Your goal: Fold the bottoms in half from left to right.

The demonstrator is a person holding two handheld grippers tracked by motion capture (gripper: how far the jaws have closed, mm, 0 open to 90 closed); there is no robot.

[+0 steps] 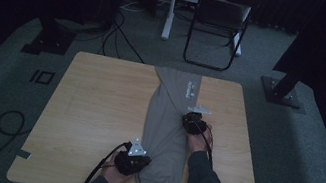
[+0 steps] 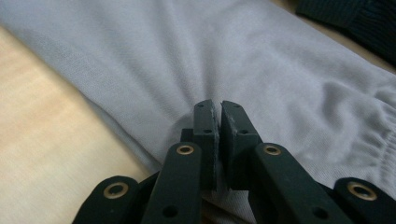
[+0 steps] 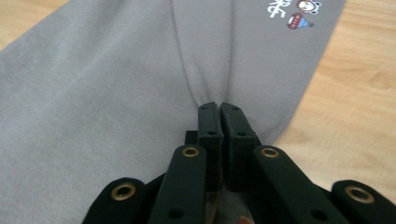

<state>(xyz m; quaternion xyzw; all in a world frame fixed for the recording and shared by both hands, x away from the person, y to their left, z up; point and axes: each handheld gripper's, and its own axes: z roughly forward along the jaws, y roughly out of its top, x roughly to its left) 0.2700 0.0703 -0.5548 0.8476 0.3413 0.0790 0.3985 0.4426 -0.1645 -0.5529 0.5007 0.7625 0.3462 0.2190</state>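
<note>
Both grippers are pinched shut on the grey trousers (image 1: 168, 123) lying lengthwise on the surface (image 1: 96, 110), left gripper (image 2: 217, 109) near the cuff, right gripper (image 3: 218, 109) at mid-leg, and that soft, light cloth will sag, so edge pinches suit it best.

Garment (image 1: 168, 123) on table (image 1: 96, 110), center-right

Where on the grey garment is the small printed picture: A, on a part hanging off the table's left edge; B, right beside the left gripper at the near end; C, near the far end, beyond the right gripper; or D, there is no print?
C: in the high view the print sits on the garment toward the table's far edge, past the right gripper, and the right gripper view shows it ahead of the jaws.
</note>
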